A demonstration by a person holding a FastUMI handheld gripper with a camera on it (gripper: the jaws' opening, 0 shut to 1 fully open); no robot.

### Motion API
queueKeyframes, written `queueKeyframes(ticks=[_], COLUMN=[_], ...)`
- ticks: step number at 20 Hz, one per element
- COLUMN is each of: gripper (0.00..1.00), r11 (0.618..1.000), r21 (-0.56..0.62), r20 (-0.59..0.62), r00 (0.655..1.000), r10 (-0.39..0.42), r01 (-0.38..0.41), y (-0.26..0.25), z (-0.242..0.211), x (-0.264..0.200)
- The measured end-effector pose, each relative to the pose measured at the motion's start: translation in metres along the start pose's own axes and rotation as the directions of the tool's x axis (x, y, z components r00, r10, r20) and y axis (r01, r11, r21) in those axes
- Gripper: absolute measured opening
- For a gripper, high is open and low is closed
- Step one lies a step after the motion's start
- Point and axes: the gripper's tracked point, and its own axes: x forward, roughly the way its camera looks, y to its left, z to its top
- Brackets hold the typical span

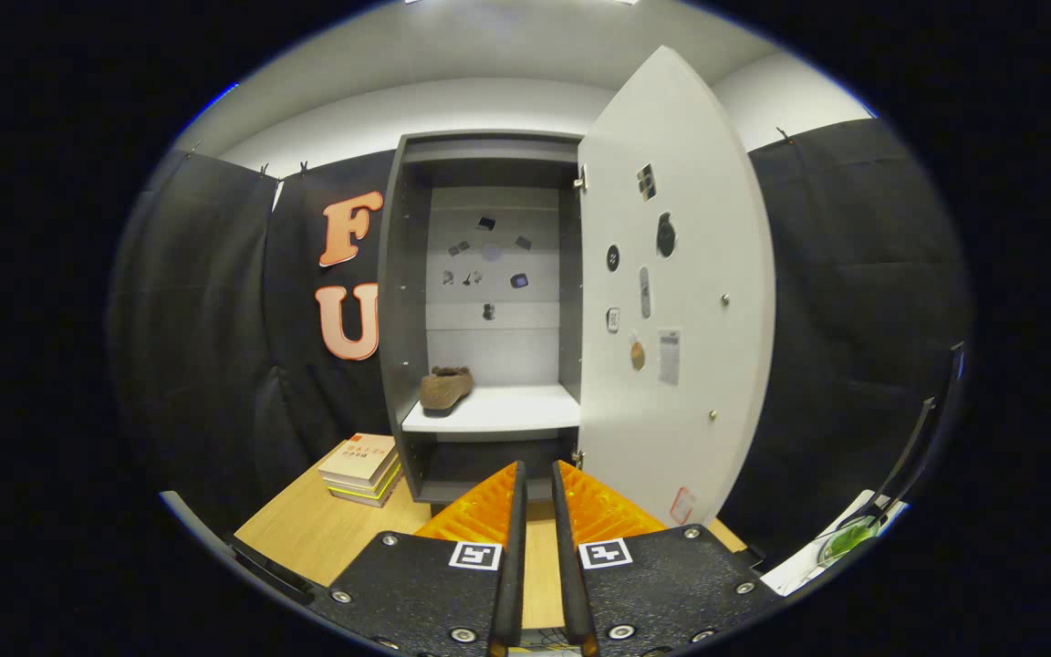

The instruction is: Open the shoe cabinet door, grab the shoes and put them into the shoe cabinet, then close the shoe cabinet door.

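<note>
well, starting at the left, a stack of books [361,469] lies on the wooden table [316,534], just beside the foot of the shoe cabinet [395,301]; i count about four volumes, though the lower ones are hard to separate. the cabinet stands upright on the table against the dark cloth wall, and its inside is open to view. on the white shelf [507,409] sits one brown shoe [444,387], near the shelf's left side by the cabinet's left wall. above it the back panel [494,274] carries some seven small dark stickers, too small to make out. under the shelf a lower compartment is in shadow and i cannot tell what it holds. further right, the door [671,301] is swung wide open on its hinges at the cabinet's right edge, with several stickers and labels on its inner face. the gripper [536,479] points at the base of the cabinet, its fingers drawn almost together with a narrow gap and nothing held between them. at the far right, a green object [845,540] rests on something white.
</note>
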Motion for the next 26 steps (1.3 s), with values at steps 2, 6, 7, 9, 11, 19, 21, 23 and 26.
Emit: queueKeyframes(ticks=[2, 6, 7, 9, 11, 19, 21, 23, 26], gripper=[0.17, 0.17, 0.17, 0.17, 0.17, 0.20, 0.20, 0.20, 0.20], r11=[0.999, 0.997, 0.996, 0.994, 0.993, 0.988, 0.989, 0.988, 0.986], r21=[0.009, -0.005, 0.000, 0.005, 0.000, 0.010, 0.020, 0.026, 0.048], r20=[-0.059, -0.175, -0.203, -0.259, -0.320, -0.532, -0.560, -0.593, -0.630], r00=[0.998, 0.982, 0.975, 0.960, 0.941, 0.836, 0.817, 0.794, 0.761], r10=[0.032, 0.075, 0.087, 0.103, 0.112, 0.134, 0.134, 0.137, 0.154], r01=[-0.031, -0.077, -0.089, -0.105, -0.118, -0.152, -0.149, -0.151, -0.160], y=[0.023, 0.055, 0.061, 0.072, 0.077, 0.093, 0.092, 0.092, 0.093], z=[-0.029, -0.087, -0.100, -0.130, -0.163, -0.276, -0.294, -0.313, -0.334], x=[0.003, 0.025, 0.031, 0.044, 0.057, 0.115, 0.132, 0.146, 0.163])
